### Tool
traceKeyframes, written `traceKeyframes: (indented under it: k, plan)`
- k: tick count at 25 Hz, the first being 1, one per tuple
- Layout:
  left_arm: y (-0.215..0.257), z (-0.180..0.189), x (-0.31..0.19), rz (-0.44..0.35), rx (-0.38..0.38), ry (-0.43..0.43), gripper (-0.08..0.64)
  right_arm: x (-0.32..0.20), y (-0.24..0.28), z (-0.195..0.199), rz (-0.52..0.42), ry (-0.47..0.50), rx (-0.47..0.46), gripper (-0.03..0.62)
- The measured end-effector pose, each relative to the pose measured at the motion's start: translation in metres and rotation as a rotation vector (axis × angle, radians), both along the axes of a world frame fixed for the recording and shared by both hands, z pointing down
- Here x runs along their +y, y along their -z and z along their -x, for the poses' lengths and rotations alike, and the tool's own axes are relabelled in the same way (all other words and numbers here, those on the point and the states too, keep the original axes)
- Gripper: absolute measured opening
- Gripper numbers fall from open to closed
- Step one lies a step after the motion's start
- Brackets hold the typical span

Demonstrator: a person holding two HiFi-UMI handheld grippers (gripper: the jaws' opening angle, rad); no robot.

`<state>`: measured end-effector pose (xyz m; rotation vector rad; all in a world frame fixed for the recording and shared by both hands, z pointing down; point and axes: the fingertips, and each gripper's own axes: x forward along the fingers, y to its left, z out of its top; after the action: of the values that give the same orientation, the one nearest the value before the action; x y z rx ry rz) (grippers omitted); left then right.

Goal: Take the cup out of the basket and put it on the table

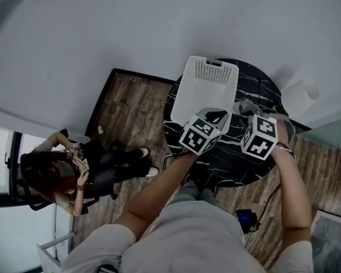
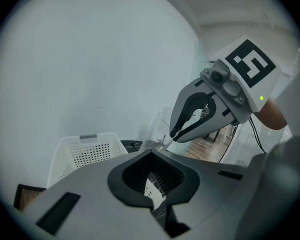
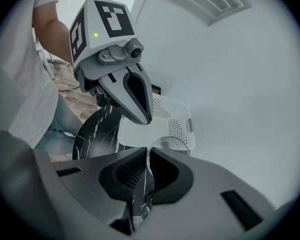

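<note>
A clear glass cup (image 3: 174,145) is held by its rim in my right gripper (image 3: 147,156), whose jaws are shut on the thin glass wall. From the head view the cup (image 1: 245,106) is over the black marble table (image 1: 227,164), just right of the white basket (image 1: 207,87). I cannot tell whether its base touches the tabletop. My left gripper (image 2: 152,156) is open with nothing between its pads, only marble showing through the gap. It hovers at the basket's near edge, close to the cup (image 2: 161,126) and the right gripper (image 2: 174,132).
The round table is small, and the perforated basket (image 2: 87,151) takes its far left part. A white cylinder (image 1: 301,94) stands off the table's right side. A person (image 1: 74,172) sits on the wooden floor side at the left. Cables trail below the table.
</note>
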<state>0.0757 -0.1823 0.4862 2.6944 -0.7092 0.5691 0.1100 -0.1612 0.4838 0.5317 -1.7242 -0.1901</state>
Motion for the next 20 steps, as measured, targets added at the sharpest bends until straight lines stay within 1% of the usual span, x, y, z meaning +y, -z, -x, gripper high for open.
traceKeyframes:
  k: [11, 20]
  plan:
    - [-0.010, -0.081, 0.038, 0.031, 0.004, -0.165, 0.006, 0.043, -0.014, -0.080, 0.027, -0.184, -0.010, 0.023]
    - [-0.017, -0.133, 0.067, 0.048, 0.002, -0.258, 0.006, 0.076, -0.025, -0.130, 0.043, -0.292, -0.024, 0.023]
